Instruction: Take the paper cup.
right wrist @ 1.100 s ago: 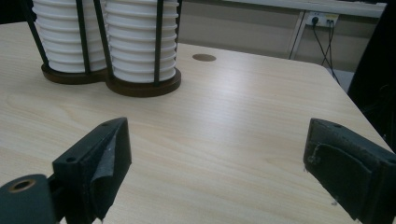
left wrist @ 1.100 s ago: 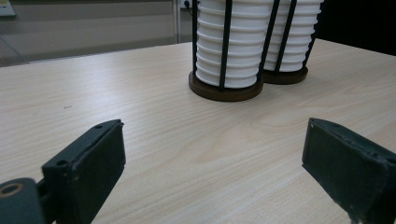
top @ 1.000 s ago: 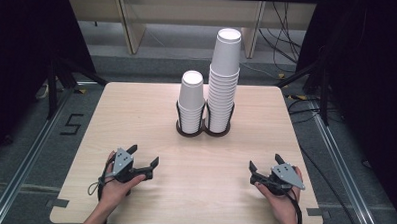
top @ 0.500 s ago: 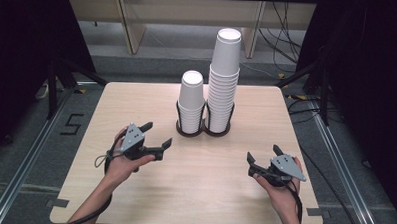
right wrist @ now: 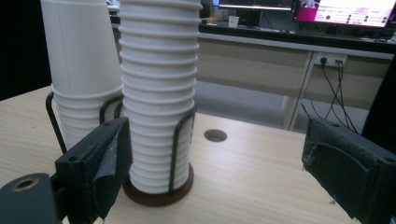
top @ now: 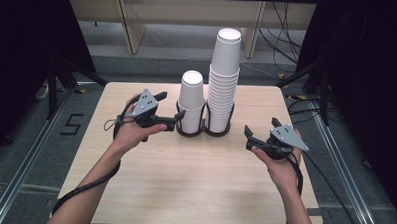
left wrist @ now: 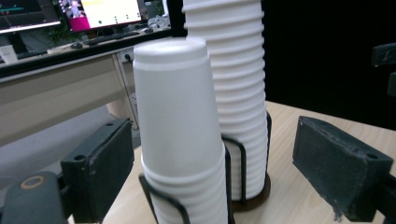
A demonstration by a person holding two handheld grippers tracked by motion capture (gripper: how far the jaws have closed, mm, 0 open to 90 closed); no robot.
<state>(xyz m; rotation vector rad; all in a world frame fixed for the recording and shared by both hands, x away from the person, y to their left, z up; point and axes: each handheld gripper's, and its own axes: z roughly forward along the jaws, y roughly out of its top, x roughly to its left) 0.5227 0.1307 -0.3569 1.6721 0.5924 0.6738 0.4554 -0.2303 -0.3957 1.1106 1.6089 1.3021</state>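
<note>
Cups in two stacks stand in a wire holder at tabletop centre: short stack at 9 o'clock of tall stack, touching. Left tongs released, jaws spread either side of the short stack, just beside it, not gripping. Right tongs released, near the holder at its 4 o'clock. Left gripper view: short stack between the jaws, monitors behind. Right gripper view: tall stack ahead, brown base disc, a hole in the tabletop.
</note>
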